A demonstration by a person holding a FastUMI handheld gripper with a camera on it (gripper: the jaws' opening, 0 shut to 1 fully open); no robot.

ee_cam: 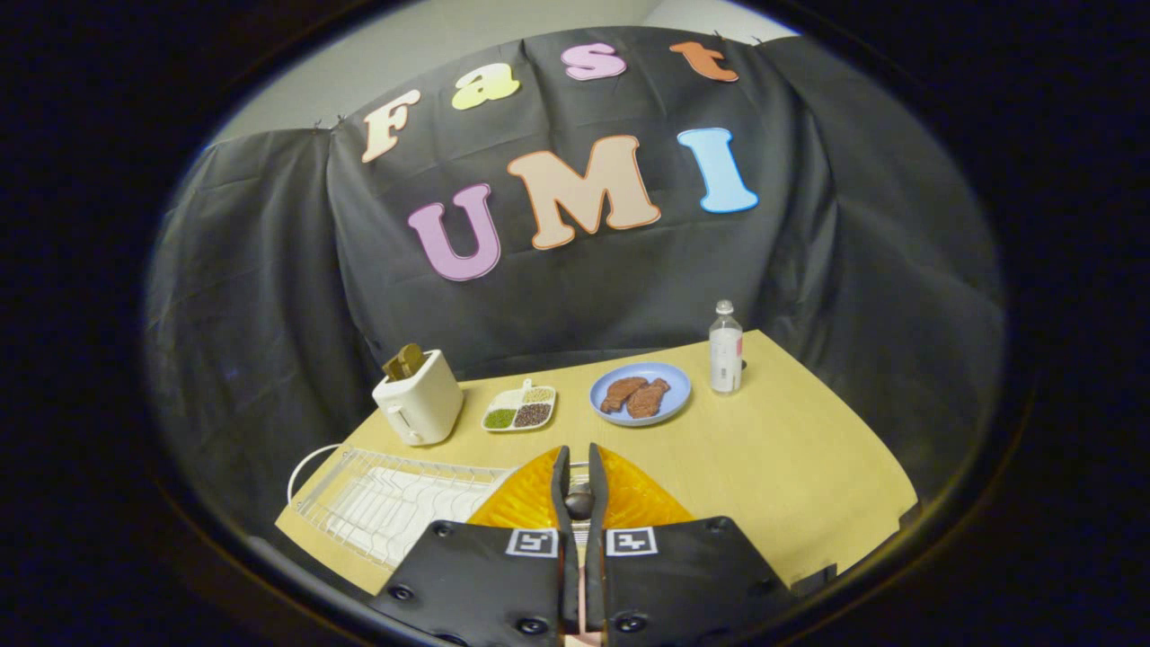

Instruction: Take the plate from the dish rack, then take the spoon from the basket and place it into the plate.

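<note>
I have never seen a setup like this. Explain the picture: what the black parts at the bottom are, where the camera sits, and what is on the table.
A person holds a two-finger tool in one hand, and the camera rides on it, looking forward along its fingers. The fingers are nearly closed on a small grey rounded piece, probably the spoon. Beneath them lies a ribbed orange plate, beside a white wire dish rack. Beyond, on the pale wooden table, are a white toaster, a divided white dish of grains, a blue plate of brown meat and a clear bottle.
</note>
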